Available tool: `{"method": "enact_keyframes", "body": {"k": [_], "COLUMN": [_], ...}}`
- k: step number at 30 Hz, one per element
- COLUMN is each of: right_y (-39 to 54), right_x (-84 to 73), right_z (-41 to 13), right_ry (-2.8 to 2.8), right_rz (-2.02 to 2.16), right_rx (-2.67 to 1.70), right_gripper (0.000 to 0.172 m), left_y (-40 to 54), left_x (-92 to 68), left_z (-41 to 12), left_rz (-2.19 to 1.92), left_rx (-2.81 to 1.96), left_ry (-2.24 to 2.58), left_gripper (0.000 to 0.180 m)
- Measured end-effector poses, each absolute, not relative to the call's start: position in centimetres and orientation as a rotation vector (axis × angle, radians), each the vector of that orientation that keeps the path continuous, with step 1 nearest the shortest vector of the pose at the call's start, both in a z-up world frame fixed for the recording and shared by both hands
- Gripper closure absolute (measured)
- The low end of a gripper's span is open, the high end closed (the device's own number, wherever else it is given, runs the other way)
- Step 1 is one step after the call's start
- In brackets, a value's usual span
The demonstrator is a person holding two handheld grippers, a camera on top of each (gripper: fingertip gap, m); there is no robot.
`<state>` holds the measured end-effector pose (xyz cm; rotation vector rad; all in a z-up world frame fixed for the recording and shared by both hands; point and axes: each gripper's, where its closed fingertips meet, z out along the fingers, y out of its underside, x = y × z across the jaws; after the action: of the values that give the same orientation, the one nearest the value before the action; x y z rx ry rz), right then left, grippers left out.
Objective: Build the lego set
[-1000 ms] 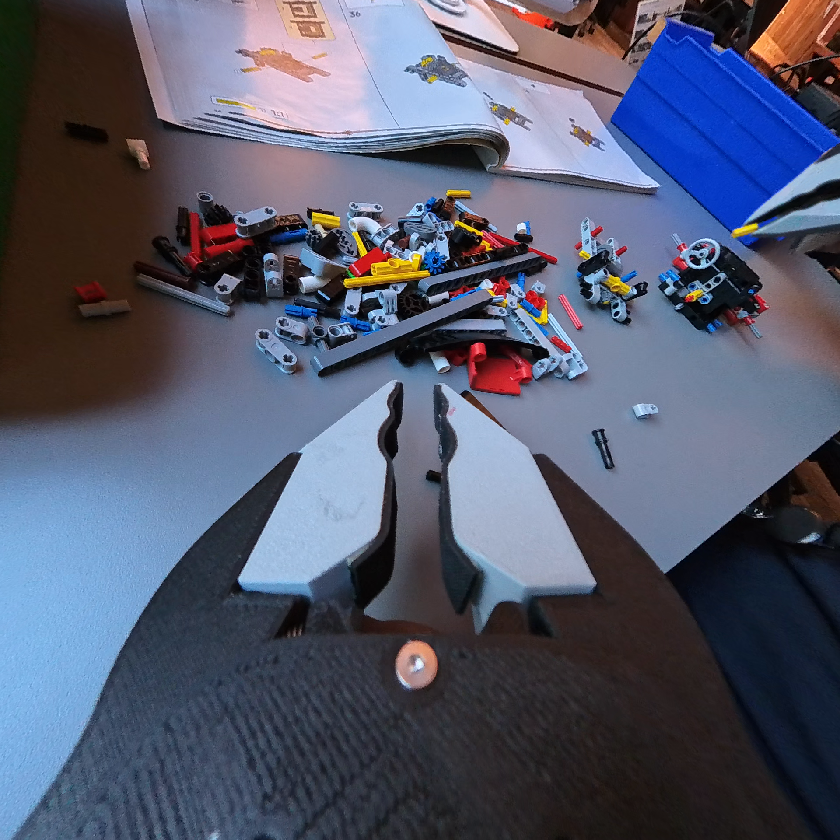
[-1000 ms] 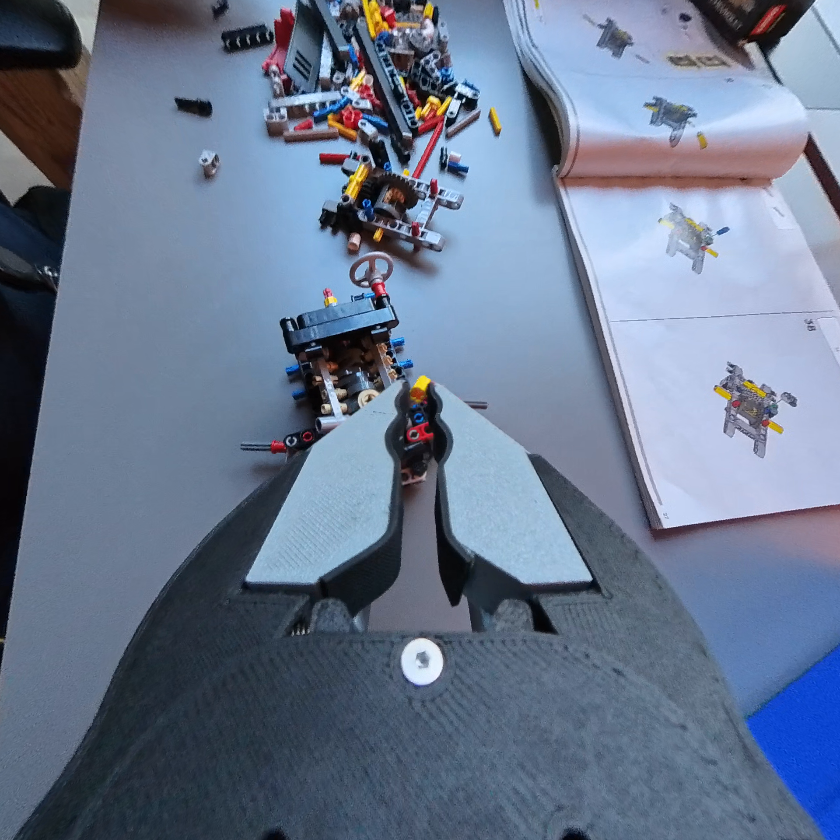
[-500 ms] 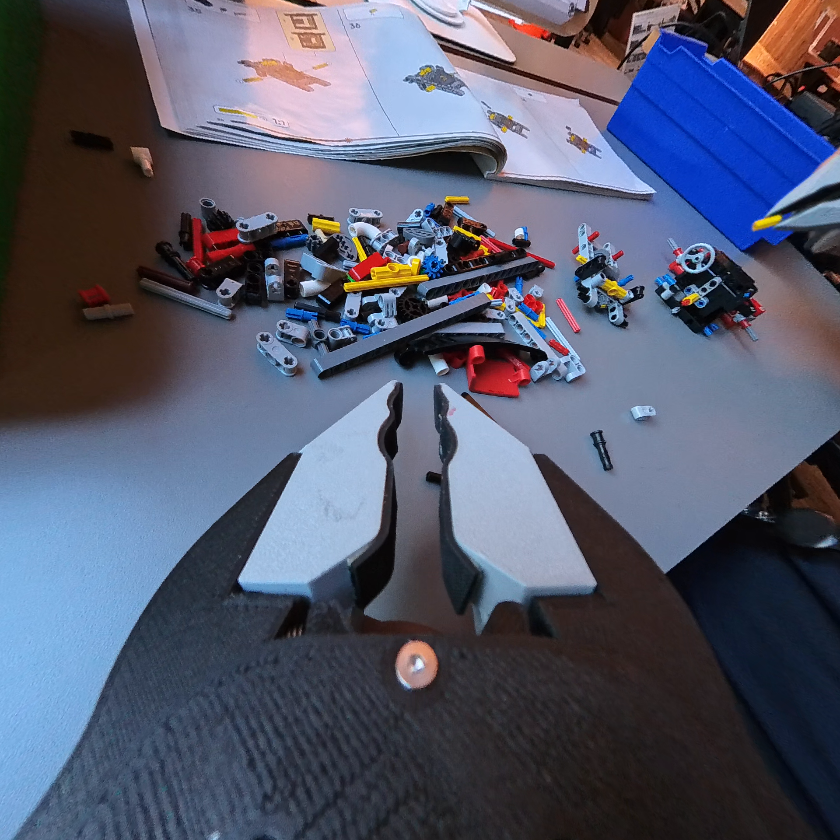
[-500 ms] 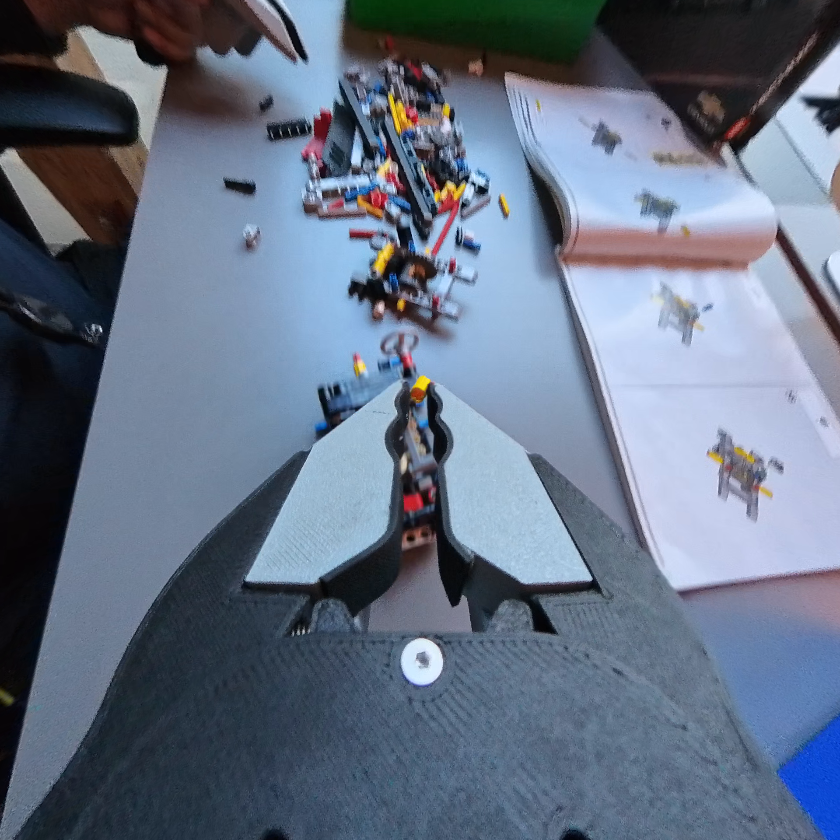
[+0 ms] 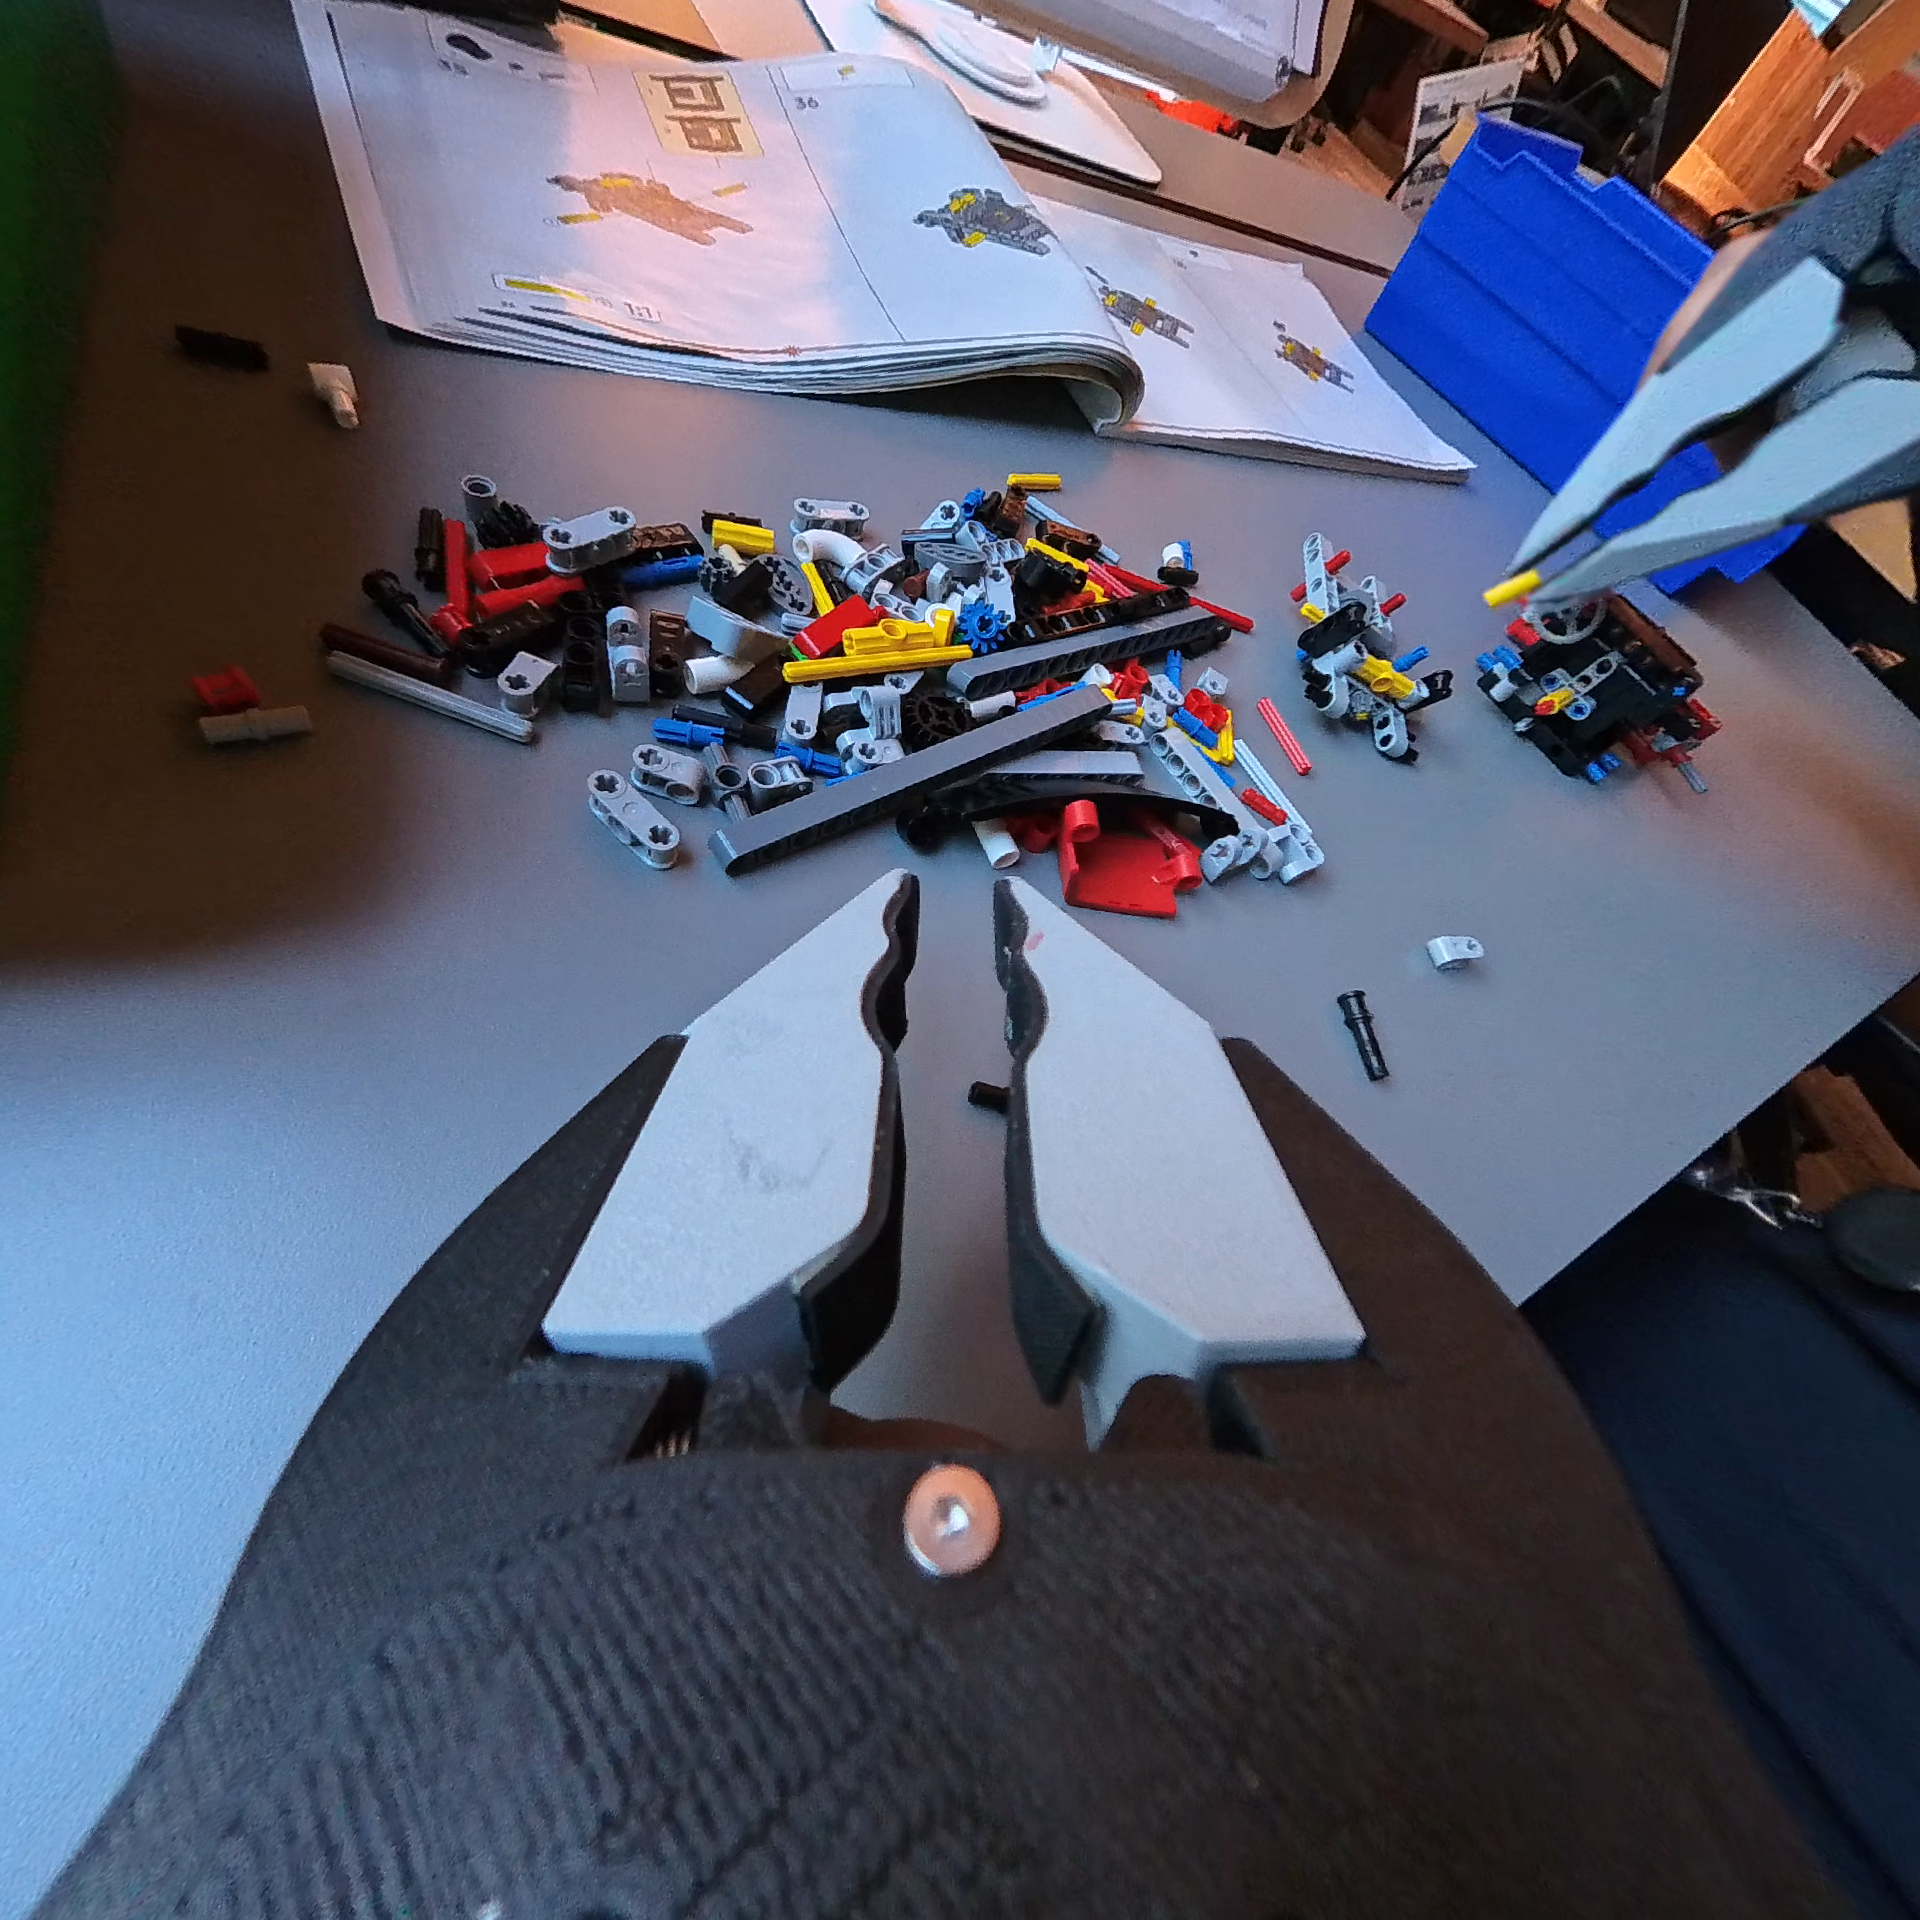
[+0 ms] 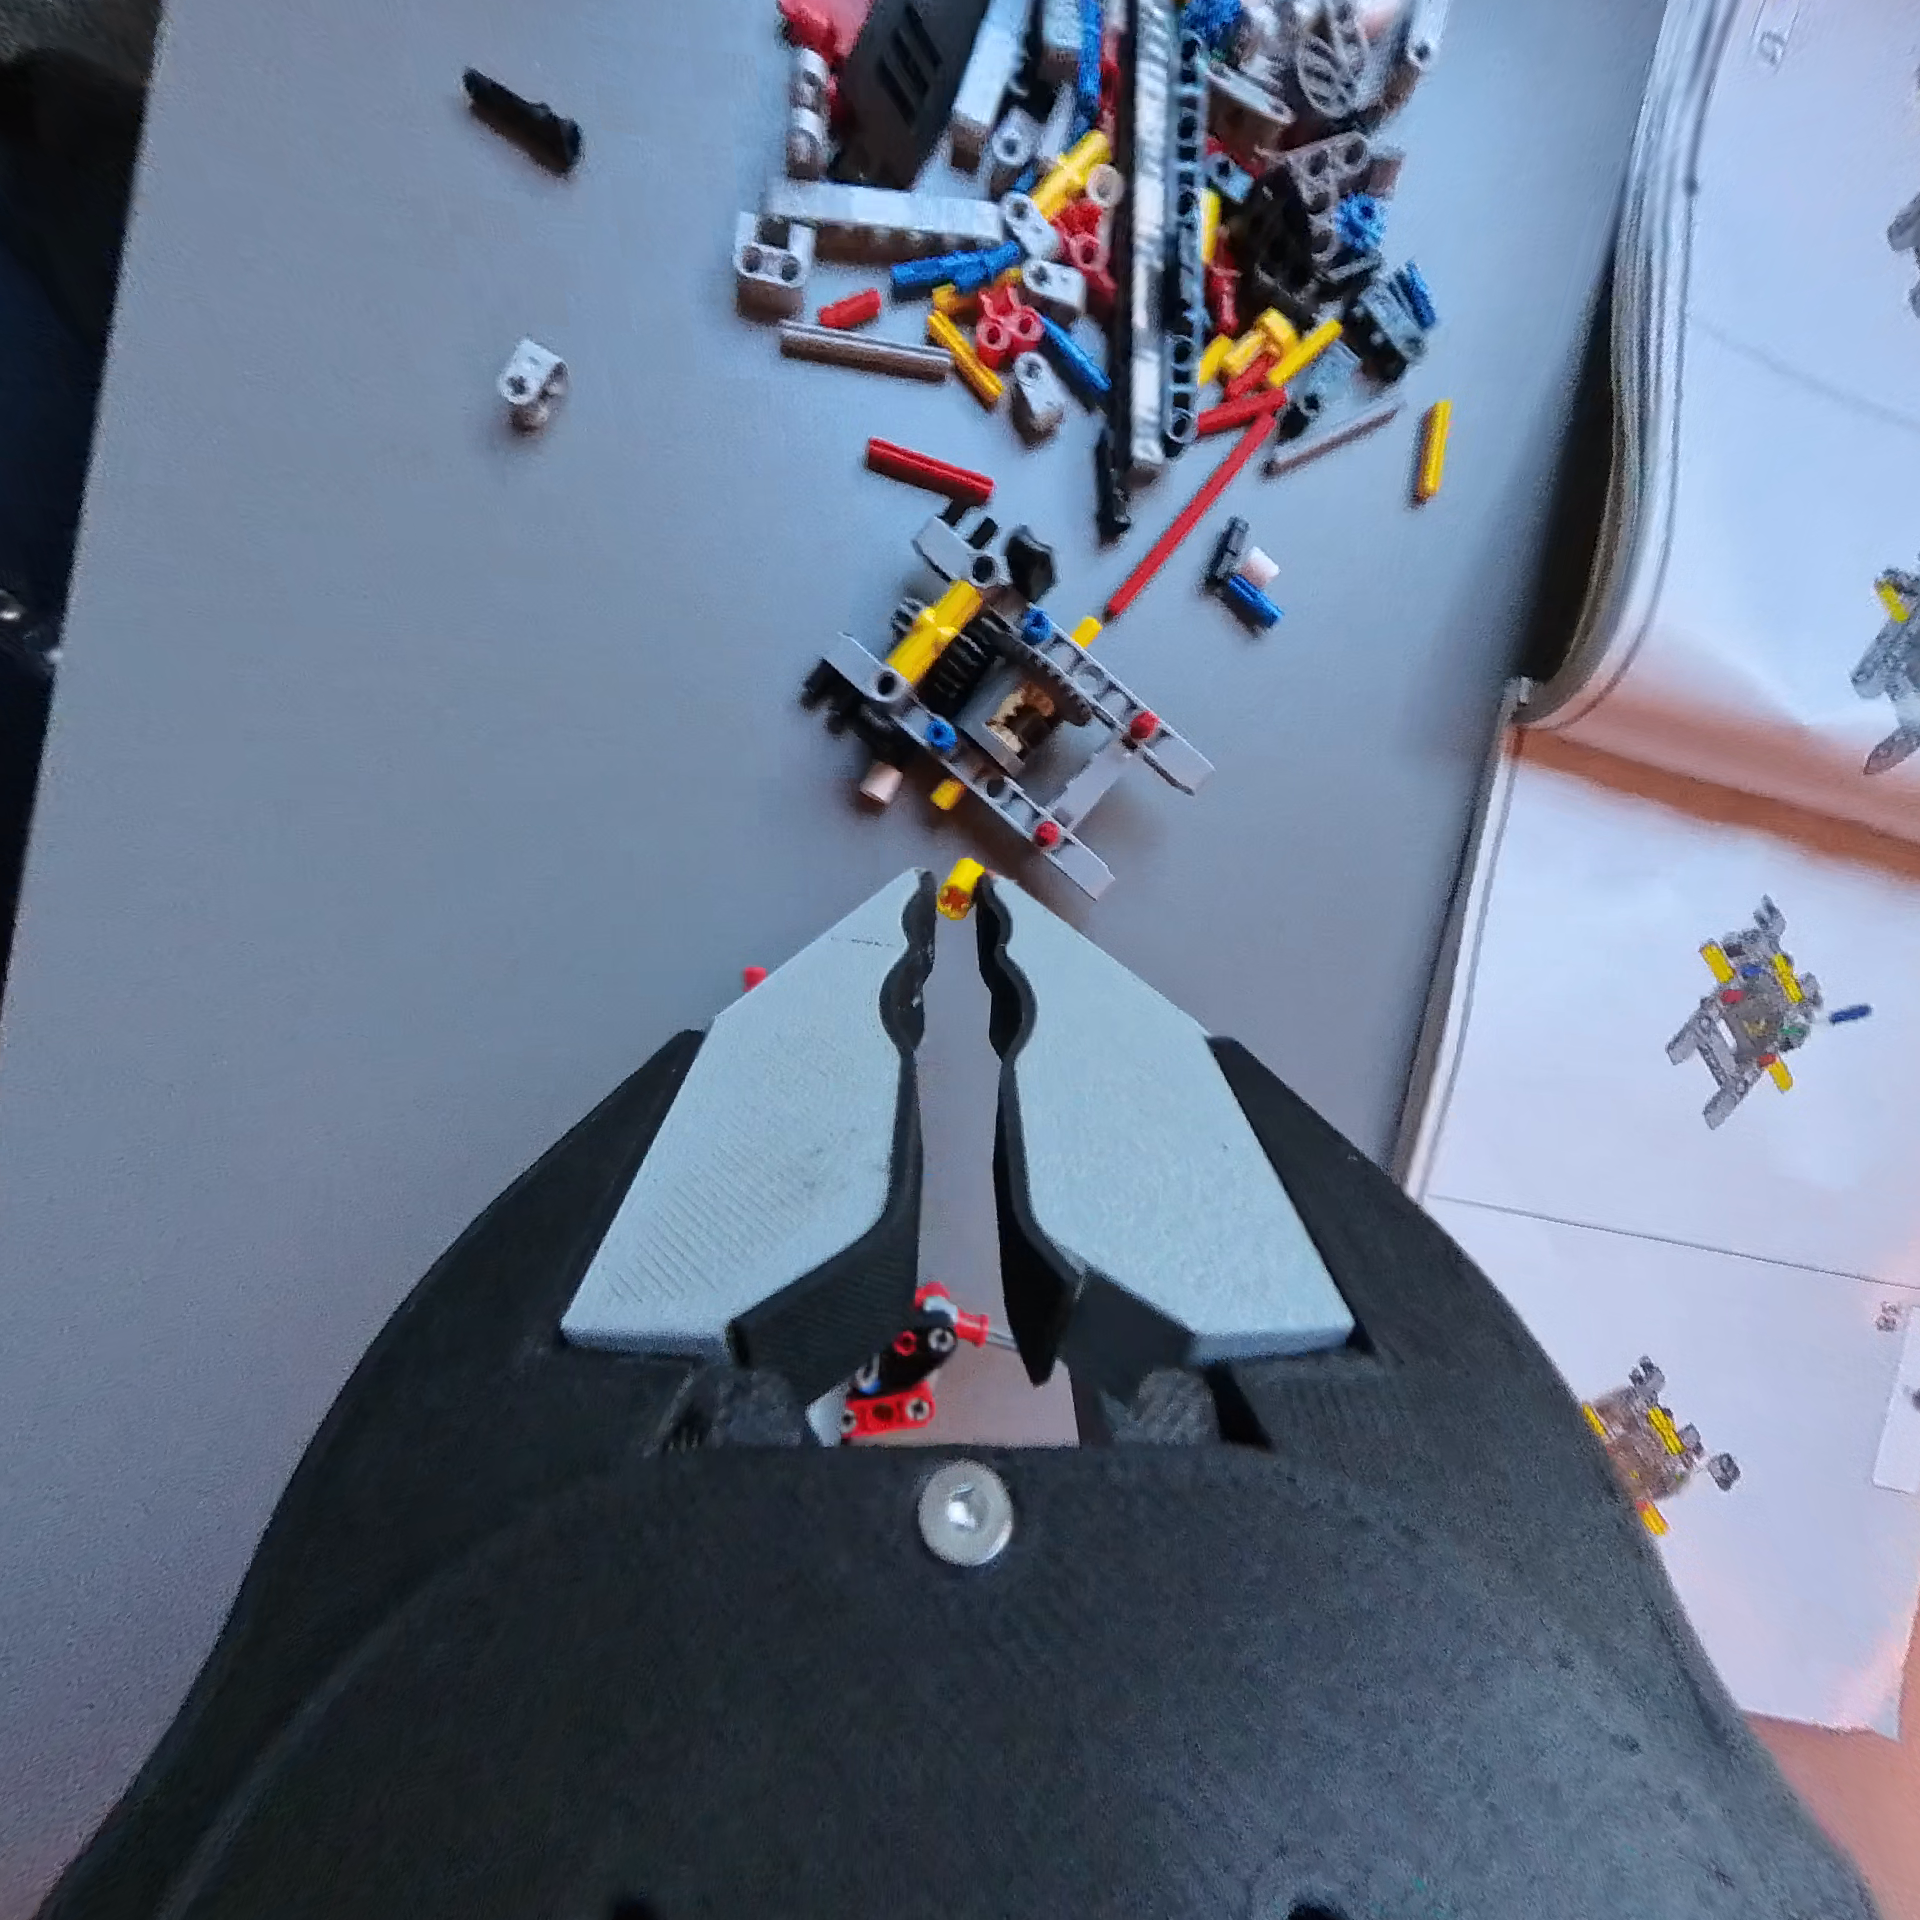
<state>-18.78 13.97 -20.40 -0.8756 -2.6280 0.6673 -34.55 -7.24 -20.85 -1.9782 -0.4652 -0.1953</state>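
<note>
Plainly, the right gripper [image 6: 958, 894] pinches a small yellow axle piece [image 6: 960, 886] between its fingertips, above the grey gear assembly [image 6: 1000, 717] at twelve o'clock. A firm grip and slow travel should keep it from twisting. The left gripper [image 5: 954, 899] stands slightly parted, empty, the parts pile [image 5: 894, 665] at twelve. The instruction booklet [image 5: 727, 208] carries print, left unread.

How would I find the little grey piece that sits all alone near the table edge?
Start at the big heap of loose building pieces in the middle of the grey table, then go to the flat red panel at its near edge. Right of that panel, alone on bare table, lies the small light grey connector. A black pin lies beside it, darker and longer.
</note>
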Motion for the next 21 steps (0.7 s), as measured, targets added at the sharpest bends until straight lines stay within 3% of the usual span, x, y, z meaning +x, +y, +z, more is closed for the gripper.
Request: {"method": "enact_keyframes", "body": {"k": [8, 14, 21], "right_y": [16.1, 11.9, 8.3], "right_x": [-23.0, -27.0, -30.1], "right_z": [-17.7, -17.2, -21.4], "right_ry": [-2.44, -2.502, -2.67], "right_rz": [0.79, 0.788, 0.59], "right_rx": [-1.04, -0.975, -0.995], "right_gripper": [0.167, 0.167, 0.167], "left_y": [-7.2, -7.2, -7.3], "left_x": [-34.5, -34.5, -34.5], "left_z": [-20.8, -20.7, -20.5], "left_rz": [-0.204, -0.205, -0.214], "left_rx": [-1.975, -1.971, -1.955], "left_ry": [-0.462, -0.462, -0.463], "left_gripper": [0.169, 0.169, 0.169]}}
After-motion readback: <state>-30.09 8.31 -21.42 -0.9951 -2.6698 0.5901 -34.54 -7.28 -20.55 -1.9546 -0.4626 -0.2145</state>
